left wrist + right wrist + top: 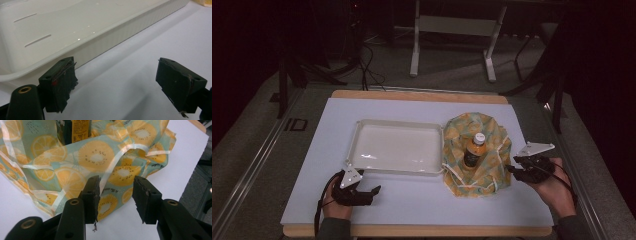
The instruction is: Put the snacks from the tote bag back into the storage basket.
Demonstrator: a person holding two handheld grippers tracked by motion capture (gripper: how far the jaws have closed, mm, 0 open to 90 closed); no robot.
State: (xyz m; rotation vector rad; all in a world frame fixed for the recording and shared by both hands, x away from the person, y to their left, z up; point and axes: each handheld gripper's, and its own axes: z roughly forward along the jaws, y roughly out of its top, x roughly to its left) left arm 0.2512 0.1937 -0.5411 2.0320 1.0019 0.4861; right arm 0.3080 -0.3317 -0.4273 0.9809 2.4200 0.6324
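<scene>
Right gripper [116, 195]: its 2 jaws stand a narrow gap apart with nothing pinched, the fruit-print cloth [82, 167] just beyond their tips. That cloth lies crumpled on the white mat [412, 197], wrapped loosely around an upright orange bottle [474, 150], right beside the white tray [396, 148]. Over on the other side, the left gripper [115, 82] has its 2 jaws spread wide over bare mat, gripping nothing, with the tray's ribbed wall just ahead. Both hands rest near the table's front edge.
</scene>
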